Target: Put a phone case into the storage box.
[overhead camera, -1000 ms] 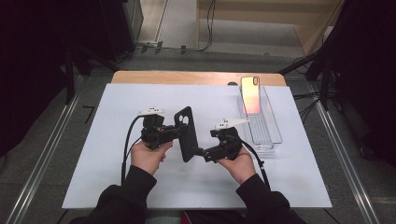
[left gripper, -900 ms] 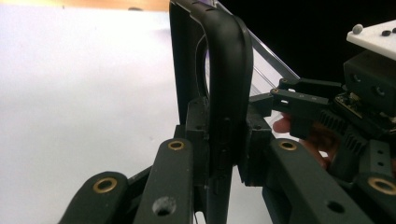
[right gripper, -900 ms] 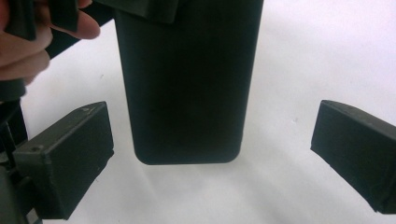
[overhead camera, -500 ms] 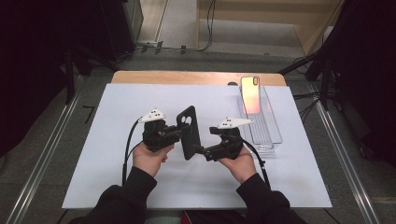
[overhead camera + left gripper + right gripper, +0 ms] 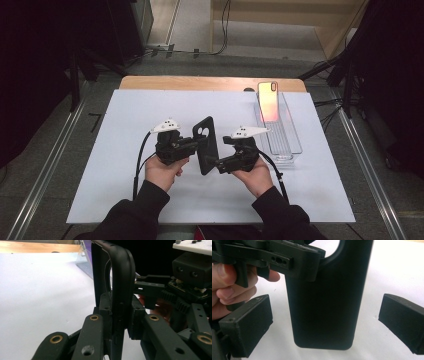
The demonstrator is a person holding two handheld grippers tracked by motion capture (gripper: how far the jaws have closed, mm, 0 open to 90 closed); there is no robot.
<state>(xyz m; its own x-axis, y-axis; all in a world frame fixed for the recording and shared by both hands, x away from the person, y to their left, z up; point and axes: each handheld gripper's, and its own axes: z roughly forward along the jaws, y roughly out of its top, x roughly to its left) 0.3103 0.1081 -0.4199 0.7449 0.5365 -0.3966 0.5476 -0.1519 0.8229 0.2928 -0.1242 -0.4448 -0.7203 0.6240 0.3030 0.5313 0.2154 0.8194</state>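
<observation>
A black phone case (image 5: 206,145) is held upright above the white mat. My left gripper (image 5: 197,144) is shut on it, and in the left gripper view the pads (image 5: 106,312) pinch the case's edge (image 5: 121,277) from both sides. My right gripper (image 5: 217,162) faces the case from the right with its jaws open. In the right gripper view the case's plain back (image 5: 324,297) stands between the two pads (image 5: 249,327) with a gap on each side. A phone (image 5: 269,101) with an orange-pink screen leans in a clear tray (image 5: 287,147) at the back right.
The white mat (image 5: 125,125) covers most of the wooden table (image 5: 200,82). Cables trail from both grippers toward the person's sleeves. Metal rails run along both sides of the table, and dark equipment stands beyond them.
The left gripper has carried the case a little to the right, closer to the right gripper. The right gripper has kept still.
</observation>
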